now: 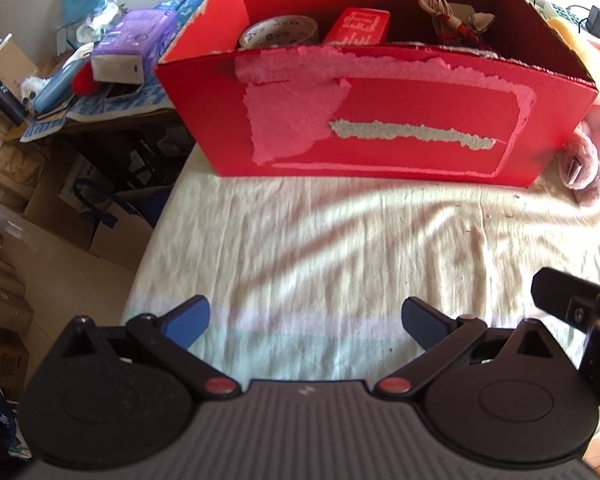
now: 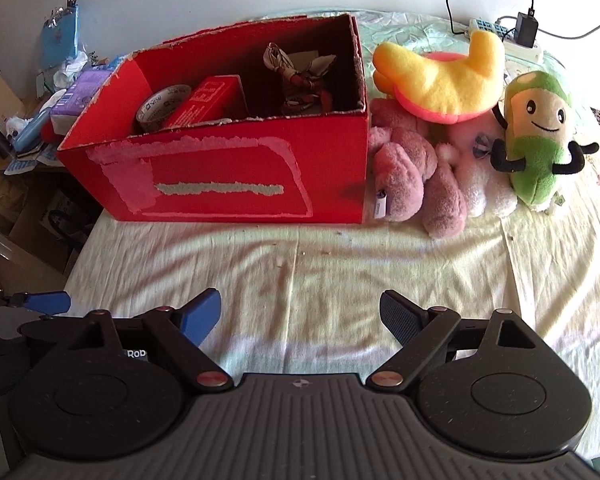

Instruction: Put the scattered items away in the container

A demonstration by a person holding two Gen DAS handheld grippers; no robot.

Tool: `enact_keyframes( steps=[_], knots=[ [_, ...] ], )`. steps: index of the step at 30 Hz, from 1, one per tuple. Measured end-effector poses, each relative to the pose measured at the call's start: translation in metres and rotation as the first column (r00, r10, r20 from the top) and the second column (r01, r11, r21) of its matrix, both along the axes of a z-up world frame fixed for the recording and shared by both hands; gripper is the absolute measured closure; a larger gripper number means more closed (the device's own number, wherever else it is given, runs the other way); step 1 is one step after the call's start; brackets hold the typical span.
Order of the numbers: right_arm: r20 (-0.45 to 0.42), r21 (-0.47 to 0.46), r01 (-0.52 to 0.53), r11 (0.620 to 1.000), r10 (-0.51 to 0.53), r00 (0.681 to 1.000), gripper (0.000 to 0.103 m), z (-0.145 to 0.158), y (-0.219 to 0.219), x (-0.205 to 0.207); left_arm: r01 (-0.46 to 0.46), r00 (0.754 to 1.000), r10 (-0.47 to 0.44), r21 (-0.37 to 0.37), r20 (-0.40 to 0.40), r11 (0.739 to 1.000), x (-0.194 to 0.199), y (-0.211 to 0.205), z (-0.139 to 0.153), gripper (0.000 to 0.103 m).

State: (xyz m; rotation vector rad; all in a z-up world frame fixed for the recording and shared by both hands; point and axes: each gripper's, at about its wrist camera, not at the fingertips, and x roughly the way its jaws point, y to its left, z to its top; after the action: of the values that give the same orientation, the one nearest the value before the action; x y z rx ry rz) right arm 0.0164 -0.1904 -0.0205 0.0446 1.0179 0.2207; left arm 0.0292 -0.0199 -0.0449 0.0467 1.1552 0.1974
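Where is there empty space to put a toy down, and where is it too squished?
The wide stretch of sheet between the red box and both open grippers is bare. Right of the box it is crowded: pink plush, yellow plush and green plush are piled together. Inside the box, tape roll, red packet and crumpled wrapper leave little room.

Red open cardboard box with torn pink and grey patches, centre; cream wrinkled bedsheet below; yellow-and-pink plush toy, upper right; green plush figure with black limbs, right; mauve plush toy between.
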Motion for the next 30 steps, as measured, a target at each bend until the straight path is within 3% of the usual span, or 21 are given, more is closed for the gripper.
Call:
enact_keyframes(
  steps=[7, 14, 21, 30],
  knots=[
    [0.059, 0.006, 0.015, 1.000, -0.015, 0.998, 0.014, 0.015, 0.008, 0.012, 0.015, 0.999, -0.014, -0.009, 0.038, 1.000, 0.013, 0.008, 0.013, 0.001],
    [0.135, 0.000, 0.026, 1.000, -0.026, 0.991, 0.014, 0.034, 0.018, 0.024, 0.106, 0.987, -0.107, 0.020, 0.115, 0.994, 0.031, 0.000, 0.034, 0.001],
    [0.261, 0.011, 0.108, 0.994, -0.107, 0.959, 0.014, 0.060, 0.017, 0.041, 0.101, 0.980, -0.102, 0.017, 0.168, 0.995, 0.057, 0.019, 0.051, 0.001],
    [0.279, 0.020, 0.158, 0.987, -0.158, 0.947, 0.013, 0.071, 0.028, 0.064, 0.094, 0.971, -0.089, -0.009, 0.224, 0.996, 0.085, 0.041, 0.076, 0.001]
  ],
)
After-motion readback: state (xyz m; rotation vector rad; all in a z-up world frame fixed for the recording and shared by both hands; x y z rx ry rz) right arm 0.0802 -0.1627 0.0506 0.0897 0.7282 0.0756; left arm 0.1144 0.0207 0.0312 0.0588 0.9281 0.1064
